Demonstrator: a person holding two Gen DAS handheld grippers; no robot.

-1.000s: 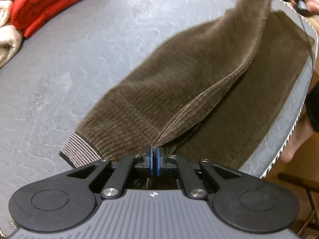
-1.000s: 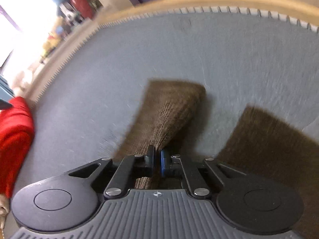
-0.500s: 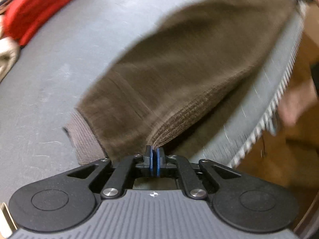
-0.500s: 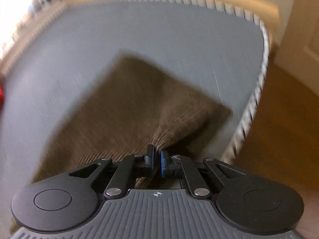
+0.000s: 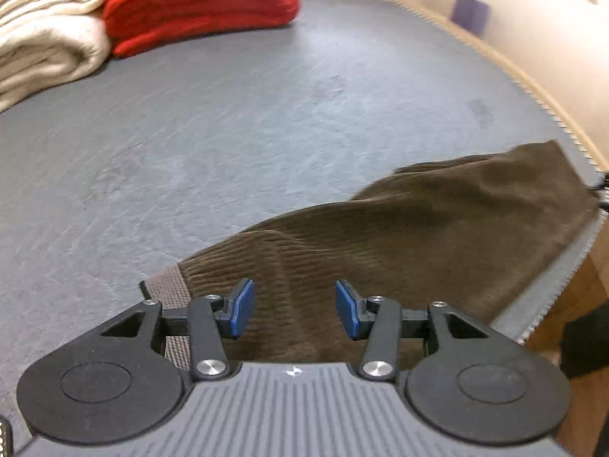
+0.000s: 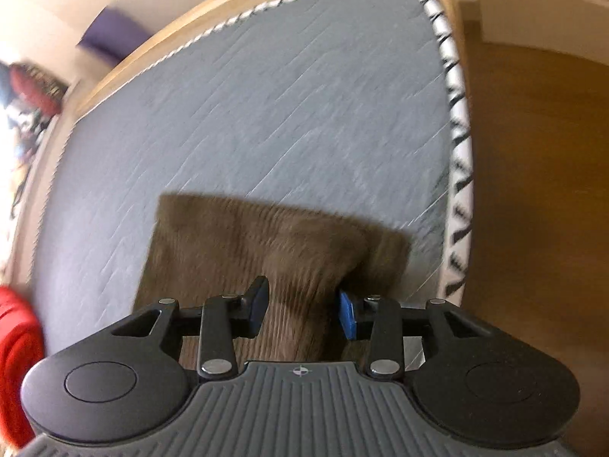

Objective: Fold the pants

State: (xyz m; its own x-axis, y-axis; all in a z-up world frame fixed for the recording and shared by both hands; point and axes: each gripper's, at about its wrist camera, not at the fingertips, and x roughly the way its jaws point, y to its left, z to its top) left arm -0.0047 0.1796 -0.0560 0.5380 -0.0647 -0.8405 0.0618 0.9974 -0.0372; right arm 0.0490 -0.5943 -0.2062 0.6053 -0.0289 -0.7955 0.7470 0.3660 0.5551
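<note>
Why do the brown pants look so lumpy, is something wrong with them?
Nothing is torn or spilled. The brown pants are folded lengthwise but rumpled, not flat, and lie close to the gray mat's striped edge. Both the left gripper and right gripper are open above them.

Home bedrm: grey mattress [image 5: 266, 114], folded blankets [image 5: 198, 3], wood floor [image 6: 540, 190].

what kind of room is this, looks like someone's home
Probably a bedroom at home: the brown pants lie on a bare grey mattress with piped edging, folded red and cream blankets are stacked at its far end, and a wooden floor shows beside it.
</note>
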